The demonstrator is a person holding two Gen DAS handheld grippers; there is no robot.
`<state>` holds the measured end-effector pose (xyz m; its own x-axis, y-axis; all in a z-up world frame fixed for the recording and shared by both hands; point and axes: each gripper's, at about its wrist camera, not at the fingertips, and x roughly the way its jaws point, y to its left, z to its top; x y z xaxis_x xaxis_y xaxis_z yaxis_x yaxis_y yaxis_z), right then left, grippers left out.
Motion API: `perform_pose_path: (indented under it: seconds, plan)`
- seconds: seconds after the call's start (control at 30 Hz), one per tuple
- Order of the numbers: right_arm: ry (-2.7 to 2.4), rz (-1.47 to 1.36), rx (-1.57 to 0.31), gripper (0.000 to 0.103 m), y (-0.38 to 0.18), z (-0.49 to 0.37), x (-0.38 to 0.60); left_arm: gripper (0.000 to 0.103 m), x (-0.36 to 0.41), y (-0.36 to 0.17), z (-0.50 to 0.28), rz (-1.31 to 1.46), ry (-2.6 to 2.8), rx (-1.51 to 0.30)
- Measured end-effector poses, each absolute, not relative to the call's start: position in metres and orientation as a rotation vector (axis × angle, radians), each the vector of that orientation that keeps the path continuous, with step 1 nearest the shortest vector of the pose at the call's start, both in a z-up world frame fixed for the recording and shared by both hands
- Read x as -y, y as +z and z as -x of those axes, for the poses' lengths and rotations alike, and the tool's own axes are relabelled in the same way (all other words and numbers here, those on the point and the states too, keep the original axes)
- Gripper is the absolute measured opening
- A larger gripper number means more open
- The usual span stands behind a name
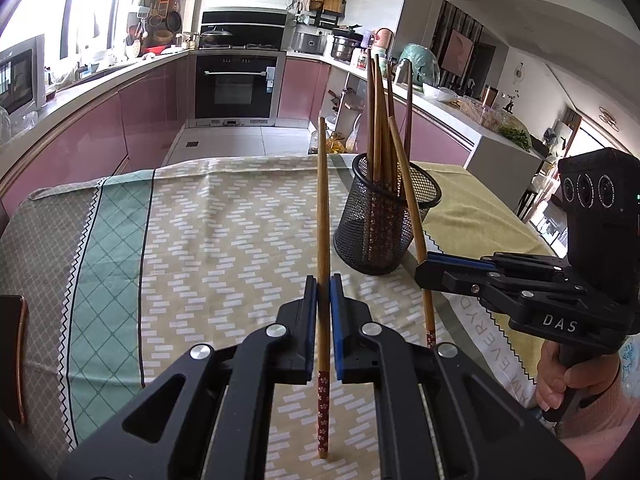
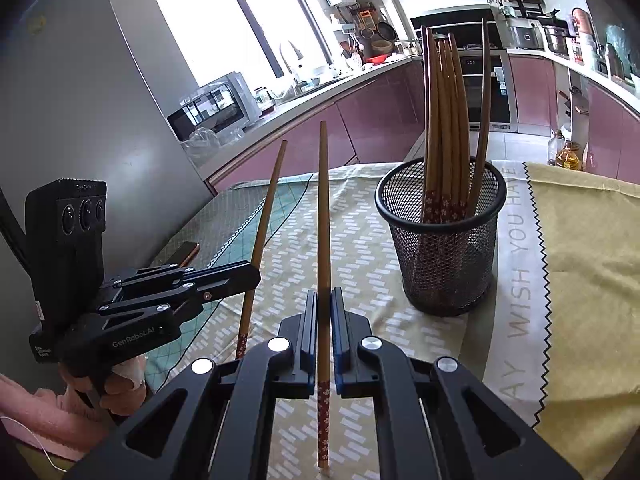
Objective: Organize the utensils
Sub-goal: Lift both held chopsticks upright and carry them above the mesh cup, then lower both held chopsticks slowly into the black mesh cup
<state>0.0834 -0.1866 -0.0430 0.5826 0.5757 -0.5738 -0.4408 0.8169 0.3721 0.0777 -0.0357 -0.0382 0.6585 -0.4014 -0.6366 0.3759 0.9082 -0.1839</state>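
My left gripper (image 1: pixel 323 280) is shut on a wooden chopstick (image 1: pixel 323 200) that stands upright, its red flowered end down near the patterned tablecloth (image 1: pixel 200 240). My right gripper (image 2: pixel 324 292) is shut on a second chopstick (image 2: pixel 323 208), held the same way. A black mesh cup (image 1: pixel 384 232) (image 2: pixel 444 264) holds several chopsticks (image 2: pixel 444 120) and stands ahead, to the right of both. From the left wrist, the right gripper (image 1: pixel 422 270) and its chopstick (image 1: pixel 428 316) are just right of the cup. From the right wrist, the left gripper (image 2: pixel 254 276) and its chopstick (image 2: pixel 267 216) are on the left.
A yellow cloth (image 2: pixel 580 280) with printed letters covers the table's right part. A dark flat object (image 2: pixel 184 252) lies near the left edge. A person's hand (image 1: pixel 556 376) holds the right gripper's handle. Pink kitchen cabinets and an oven (image 1: pixel 236 84) stand beyond the table.
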Motion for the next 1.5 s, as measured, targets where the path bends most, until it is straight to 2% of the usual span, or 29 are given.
perform_pose_path:
  seconds: [1.5]
  plan:
    - [0.548, -0.251, -0.679, 0.006, -0.008, -0.093, 0.209, 0.007, 0.049, 0.003, -0.096, 0.036, -0.519, -0.692]
